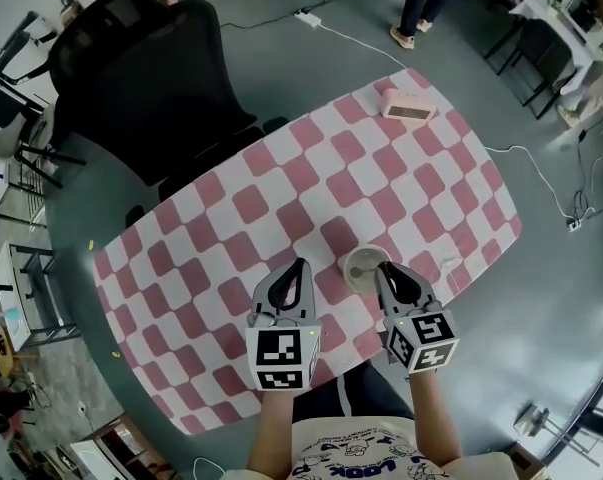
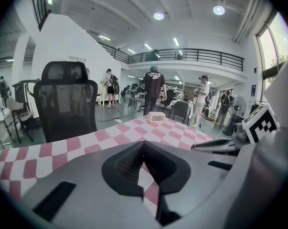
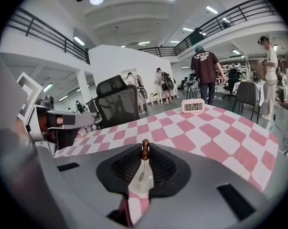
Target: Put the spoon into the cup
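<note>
The right gripper [image 3: 145, 145] is pinching the spoon [image 3: 145, 150] just under the brown knob at the top of its handle. The thin shaft and small bowl hang straight down between the jaws. Holding it by the very end leaves the whole length free to drop bowl-first into something narrow. A pale rounded shape lies directly under the bowl in the right gripper view; I judge it to be the mouth of the cup [image 1: 362, 266], though that view does not show it plainly. In the head view the cup stands upright on the table [image 1: 281, 178], right at this gripper's tips, so the spoon looks lined up over it and is not yet let go.

The left gripper [image 2: 144, 143] has its jaws pressed together on nothing. It sits just beside the cup on the other side, out of the spoon's way. Further out, a small clock [image 1: 405, 105] rests near the table's far edge, and a black chair [image 1: 141, 58] stands beyond the table.
</note>
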Demonstrator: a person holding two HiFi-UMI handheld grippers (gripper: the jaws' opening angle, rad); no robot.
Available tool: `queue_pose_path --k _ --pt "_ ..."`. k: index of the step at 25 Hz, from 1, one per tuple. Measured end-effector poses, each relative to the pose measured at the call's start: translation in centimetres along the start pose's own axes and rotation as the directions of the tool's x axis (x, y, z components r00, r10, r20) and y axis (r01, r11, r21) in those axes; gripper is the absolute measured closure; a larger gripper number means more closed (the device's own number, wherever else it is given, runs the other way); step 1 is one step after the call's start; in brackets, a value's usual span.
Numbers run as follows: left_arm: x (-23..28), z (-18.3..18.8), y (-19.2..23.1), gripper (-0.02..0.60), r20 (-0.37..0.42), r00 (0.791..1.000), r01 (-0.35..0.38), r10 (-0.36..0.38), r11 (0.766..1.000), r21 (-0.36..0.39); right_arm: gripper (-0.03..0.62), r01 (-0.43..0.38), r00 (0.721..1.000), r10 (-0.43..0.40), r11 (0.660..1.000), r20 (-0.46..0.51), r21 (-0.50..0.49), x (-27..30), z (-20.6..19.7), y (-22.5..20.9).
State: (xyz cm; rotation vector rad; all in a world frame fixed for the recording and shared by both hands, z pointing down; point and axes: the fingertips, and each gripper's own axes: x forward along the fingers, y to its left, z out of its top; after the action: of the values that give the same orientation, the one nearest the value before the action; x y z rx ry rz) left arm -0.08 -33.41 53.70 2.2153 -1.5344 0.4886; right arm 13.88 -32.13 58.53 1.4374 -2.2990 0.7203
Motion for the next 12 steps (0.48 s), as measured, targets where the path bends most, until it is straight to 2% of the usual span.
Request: queue_pose_path --k 12 --pt "0.1 -0.9 0.4 0.571 -0.013 1.0 -0.011 0.011 1.0 -0.006 0.533 -0.007 1.0 0.007 1.0 -0.024 0.009 1.1 -1.1 -0.4"
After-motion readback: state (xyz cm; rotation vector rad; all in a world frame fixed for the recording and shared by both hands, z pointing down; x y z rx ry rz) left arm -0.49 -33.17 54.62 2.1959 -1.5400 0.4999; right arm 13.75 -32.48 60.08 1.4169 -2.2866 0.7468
